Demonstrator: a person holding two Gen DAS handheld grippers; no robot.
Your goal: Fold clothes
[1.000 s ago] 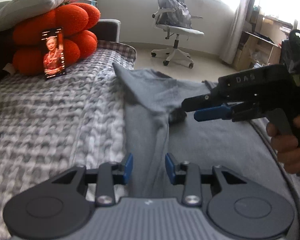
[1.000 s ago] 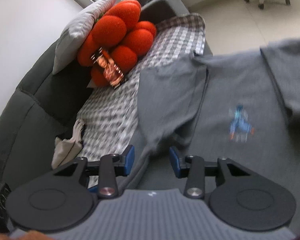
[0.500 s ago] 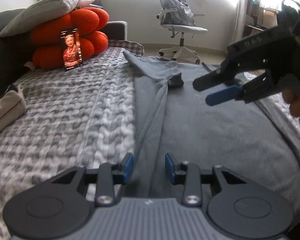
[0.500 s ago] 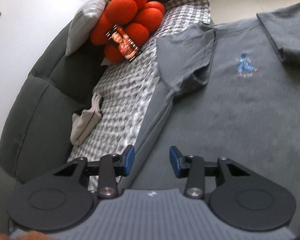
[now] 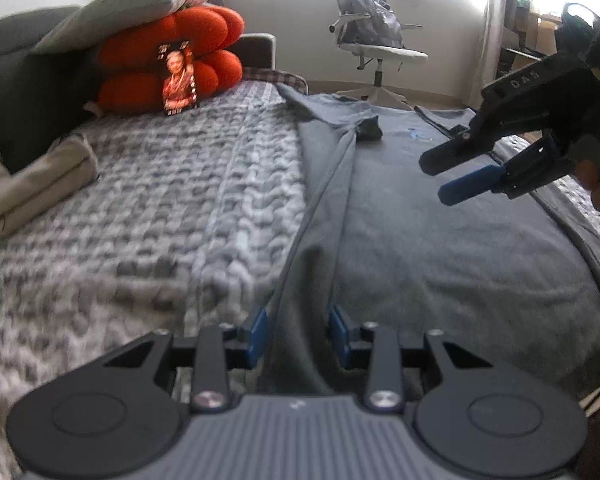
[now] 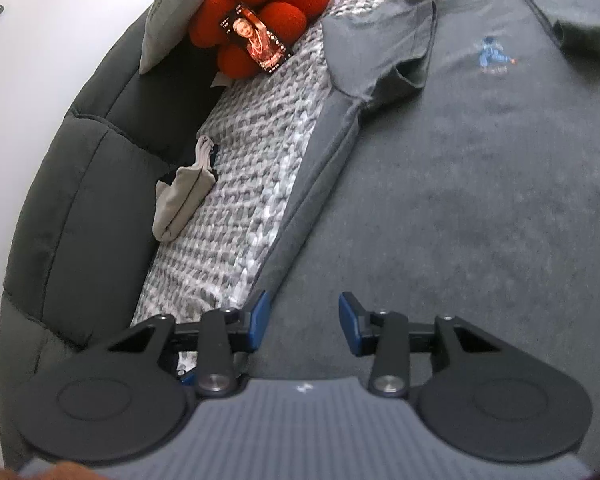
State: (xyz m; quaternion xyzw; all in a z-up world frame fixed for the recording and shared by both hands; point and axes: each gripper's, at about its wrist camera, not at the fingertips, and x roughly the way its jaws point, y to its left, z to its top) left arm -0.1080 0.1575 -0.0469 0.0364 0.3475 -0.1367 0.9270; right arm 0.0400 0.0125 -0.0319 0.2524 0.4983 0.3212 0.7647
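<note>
A grey T-shirt (image 5: 440,260) (image 6: 460,160) with a small blue print (image 6: 492,54) lies flat on the knit blanket, front up. Its left sleeve (image 6: 388,44) is folded in over the chest, and a long fold runs down its left side. My left gripper (image 5: 298,336) hovers open over the lower part of that fold, with nothing pinched. A hand holds my right gripper (image 5: 440,180) (image 6: 304,320) open above the shirt's body near the left edge, and its jaws are empty.
The grey-and-white knit blanket (image 5: 140,220) covers the sofa seat. A red cushion (image 5: 172,68) with a phone (image 5: 178,76) leaning on it and a grey pillow (image 5: 120,8) sit at the far end. A folded beige cloth (image 5: 32,184) lies by the sofa back. An office chair (image 5: 372,44) stands beyond.
Both grippers have drawn back from the sleeve end toward the shirt's lower part, so more of the shirt shows. The jaw gaps are unchanged and the shirt lies as before.
</note>
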